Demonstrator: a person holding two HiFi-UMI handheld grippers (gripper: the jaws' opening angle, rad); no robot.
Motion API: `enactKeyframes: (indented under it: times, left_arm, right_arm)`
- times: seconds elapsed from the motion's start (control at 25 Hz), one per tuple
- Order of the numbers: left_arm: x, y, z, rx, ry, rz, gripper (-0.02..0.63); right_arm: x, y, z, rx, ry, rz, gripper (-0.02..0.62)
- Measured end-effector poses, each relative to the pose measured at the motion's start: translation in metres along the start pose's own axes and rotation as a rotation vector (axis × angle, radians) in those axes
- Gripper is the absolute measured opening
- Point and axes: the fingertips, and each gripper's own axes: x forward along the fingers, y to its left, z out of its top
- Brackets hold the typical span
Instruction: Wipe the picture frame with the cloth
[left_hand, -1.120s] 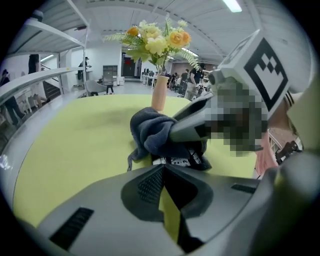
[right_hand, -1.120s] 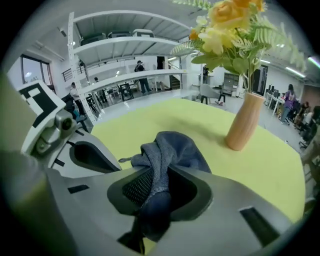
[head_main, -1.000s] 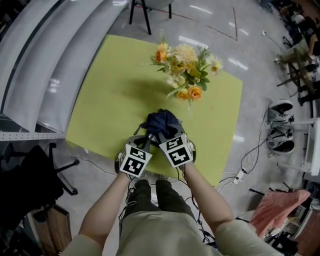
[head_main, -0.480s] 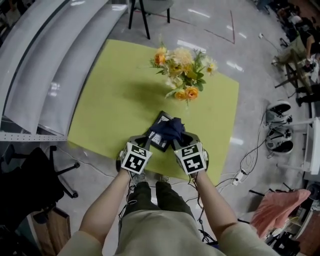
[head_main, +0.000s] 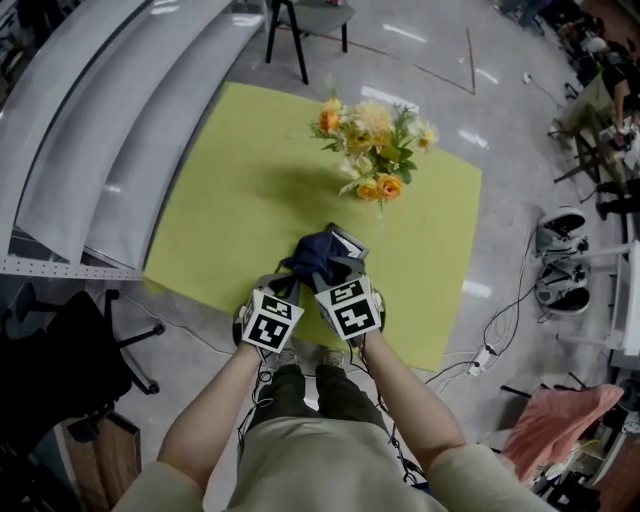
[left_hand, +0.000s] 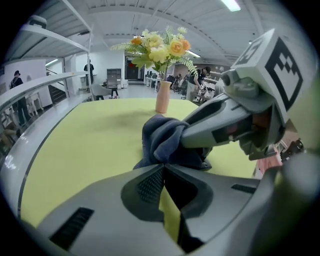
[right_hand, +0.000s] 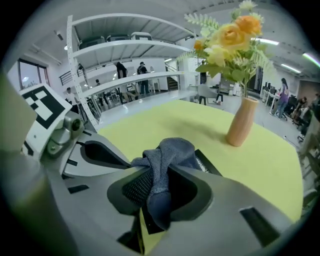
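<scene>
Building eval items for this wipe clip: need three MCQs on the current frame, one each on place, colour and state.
1. Where does the vase stand?
A. On the table, beyond the cloth
B. On the floor
C. Between the two grippers

2. What colour is the cloth?
A. Red
B. Dark blue
C. White

3. The right gripper is:
A. Open and empty
B. Shut on the vase
C. Shut on the cloth

Answers:
1 A: the right gripper view shows the vase upright on the yellow-green top, past the cloth.
2 B: it reads dark blue in all three views.
3 C: the right gripper view shows the cloth pinched between its jaws.
</scene>
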Motion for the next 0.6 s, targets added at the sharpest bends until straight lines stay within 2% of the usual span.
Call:
enactKeyframes:
  times: [0.2,0.44,0.6]
  left_arm:
    - [0.003,-0.005,-0.005,0.000,0.012,-0.011,0.008]
    - [-0.002,-0.007,-0.012,0.011,0.016,-0.012,0.008]
    - [-0.011,-0.009,-0.012,0.021,0.015,-0.011,0.008]
  right_arm:
    - [0.009,0.005,-0.023,-0.026,0.059,-0.010,0.097]
    - [-0.015,-0.006,-0.053,-0.047,0.094,-0.040,0.098]
    - [-0.042,-0.018,-0.069,-0.012,0.117,-0.075,0.098]
